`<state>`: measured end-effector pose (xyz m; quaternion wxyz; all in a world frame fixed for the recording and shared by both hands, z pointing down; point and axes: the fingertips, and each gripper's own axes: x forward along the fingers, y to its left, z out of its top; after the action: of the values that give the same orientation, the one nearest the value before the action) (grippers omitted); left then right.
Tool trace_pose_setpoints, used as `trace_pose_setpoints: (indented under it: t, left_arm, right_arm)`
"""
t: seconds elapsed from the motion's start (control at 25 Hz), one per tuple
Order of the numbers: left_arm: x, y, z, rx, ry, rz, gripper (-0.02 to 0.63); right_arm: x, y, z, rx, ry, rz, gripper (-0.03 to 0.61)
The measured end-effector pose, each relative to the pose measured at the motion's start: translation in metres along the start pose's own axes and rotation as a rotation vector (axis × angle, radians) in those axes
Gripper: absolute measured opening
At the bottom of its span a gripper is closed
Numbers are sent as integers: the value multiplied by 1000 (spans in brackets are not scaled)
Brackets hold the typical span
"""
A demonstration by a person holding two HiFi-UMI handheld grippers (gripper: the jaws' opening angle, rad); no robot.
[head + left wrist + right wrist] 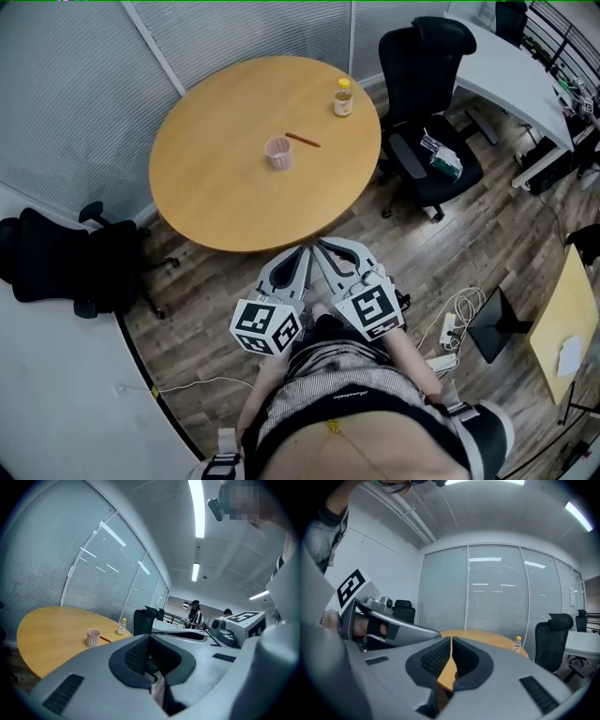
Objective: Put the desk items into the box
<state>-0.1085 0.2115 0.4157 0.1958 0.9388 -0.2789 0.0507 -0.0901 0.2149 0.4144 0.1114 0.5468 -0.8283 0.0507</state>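
A round table is carrying a cup, pencil and bottle, all well ahead of the left gripper and right gripper. Both are keeping their fingers pressed together, empty. The cup is probably light and crushable, so its rim is looking like the best hold.

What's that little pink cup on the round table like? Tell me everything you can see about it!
The pink cup is small and pale, and its sides look ribbed, maybe plastic. It stands upright, open top up, near the middle of the round wooden table. From above it looks empty. A thin brown stick lies close beside it; whether they touch is unclear.
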Motion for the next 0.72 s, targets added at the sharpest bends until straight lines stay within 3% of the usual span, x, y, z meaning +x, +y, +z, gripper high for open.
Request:
trace_pose_setpoints:
  t: [0.72]
  left_arm:
    - [-3, 18, -9, -36, 21, -19, 18]
  right_arm:
    - [17, 5, -15, 13, 43, -27, 28]
